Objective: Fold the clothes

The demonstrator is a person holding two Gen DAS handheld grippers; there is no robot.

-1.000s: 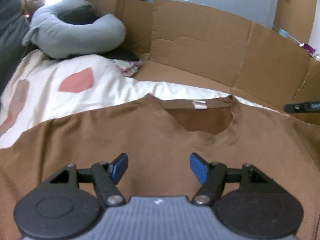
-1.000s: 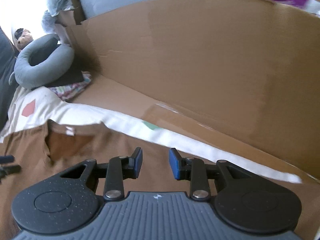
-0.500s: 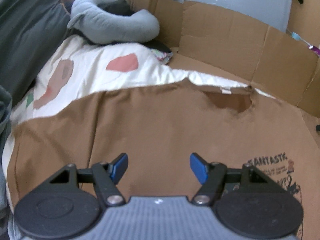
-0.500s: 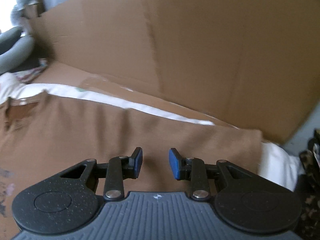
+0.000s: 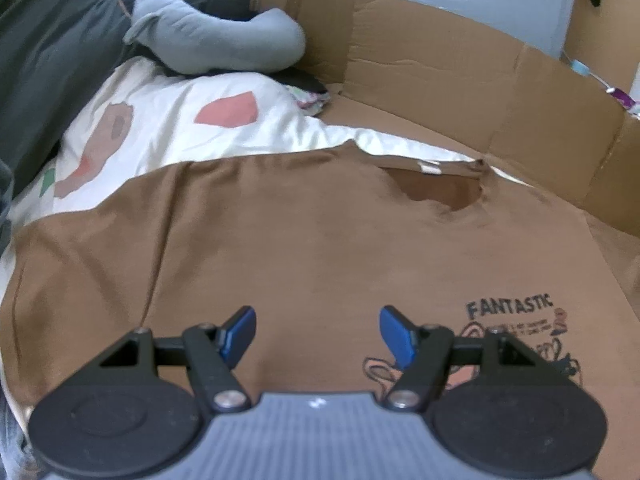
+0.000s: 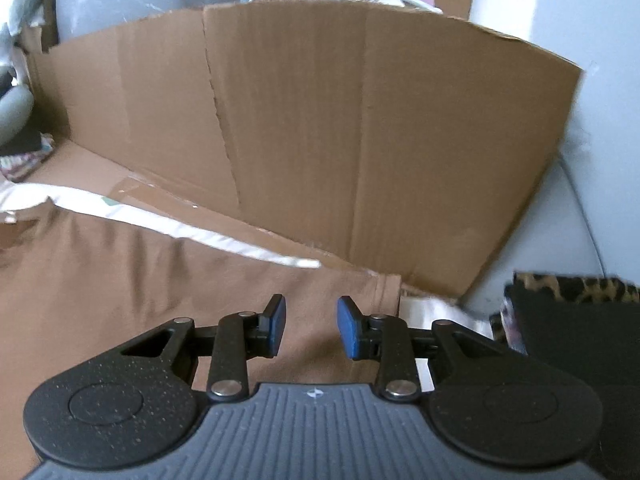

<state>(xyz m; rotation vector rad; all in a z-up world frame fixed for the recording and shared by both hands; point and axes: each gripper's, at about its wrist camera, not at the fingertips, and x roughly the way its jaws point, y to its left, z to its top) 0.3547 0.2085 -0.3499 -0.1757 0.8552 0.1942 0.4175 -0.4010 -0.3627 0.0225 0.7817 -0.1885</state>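
- The brown T-shirt [image 5: 304,240] lies spread flat on a white patterned bedsheet [image 5: 168,128], its collar toward twelve o'clock.
- The left gripper [image 5: 318,330] hovers over the shirt's chest, jaws wide apart and empty; the printed picture [image 5: 516,328] sits at three o'clock.
- The right gripper [image 6: 311,330] has its jaws partly apart and empty, over the shirt's sleeve [image 6: 352,292], whose hem lies at two o'clock.
- A cardboard wall [image 6: 360,140] stands at twelve o'clock.

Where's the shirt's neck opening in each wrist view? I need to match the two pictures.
Left wrist: neck opening upper right of centre, white label on its far rim.
Right wrist: neck opening cut off at the left edge, mid-height.
Shared landmark: the cardboard wall standing behind the brown shirt.
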